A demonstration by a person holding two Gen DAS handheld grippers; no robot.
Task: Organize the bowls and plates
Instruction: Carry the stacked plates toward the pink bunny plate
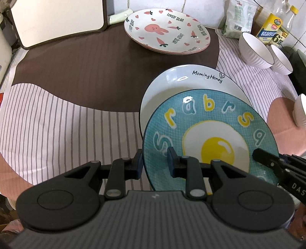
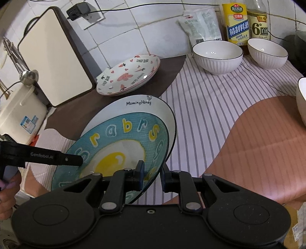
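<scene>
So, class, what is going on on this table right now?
A person holds a round blue plate with a fried-egg design by its rim, the left gripper clamped on one edge and the right gripper on the other. The plate sits over a white "Morning Honey" plate. Behind lies a white bunny-patterned plate stack, and white ribbed bowls stand on the striped tablecloth.

White wall tiles (image 2: 122,36) with dark grout are backing a counter draped in a striped cloth (image 2: 206,103) with brown and pink patches. A charger (image 2: 77,10) is sitting in a wall socket (image 2: 91,18), its cable running along the tiles. A cutting board (image 2: 55,57) is leaning against the wall, with bottles (image 2: 237,23) and a pouch (image 2: 202,26) standing nearby.
</scene>
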